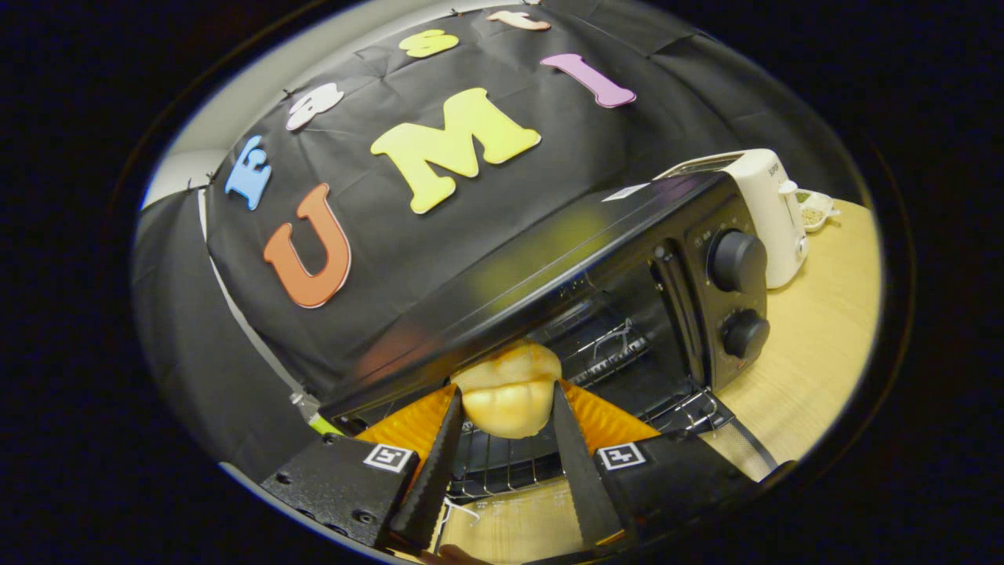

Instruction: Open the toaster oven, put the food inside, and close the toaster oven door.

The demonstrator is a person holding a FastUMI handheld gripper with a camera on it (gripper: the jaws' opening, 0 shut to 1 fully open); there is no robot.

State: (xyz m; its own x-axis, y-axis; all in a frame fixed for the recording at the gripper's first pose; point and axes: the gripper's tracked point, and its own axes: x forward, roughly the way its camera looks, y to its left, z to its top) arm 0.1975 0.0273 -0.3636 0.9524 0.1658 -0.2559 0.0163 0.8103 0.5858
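Now the gripper (506, 392) clamps the bread roll (506, 396) at the open toaster oven (627, 259).

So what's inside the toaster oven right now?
The toaster oven is open, with a wire rack inside. The hand-held gripper holds a pale bread roll at the opening, just above the rack. The roll and fingers hide part of the inside.

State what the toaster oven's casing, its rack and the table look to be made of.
Toaster oven casing: likely black painted metal, glossy, since it mirrors the coloured wall. Rack: thin bright wire, probably plated steel. Table: pale wood or wood-look laminate with faint grain; which one is unclear. The gripper is shut on the bread roll at the open oven mouth.
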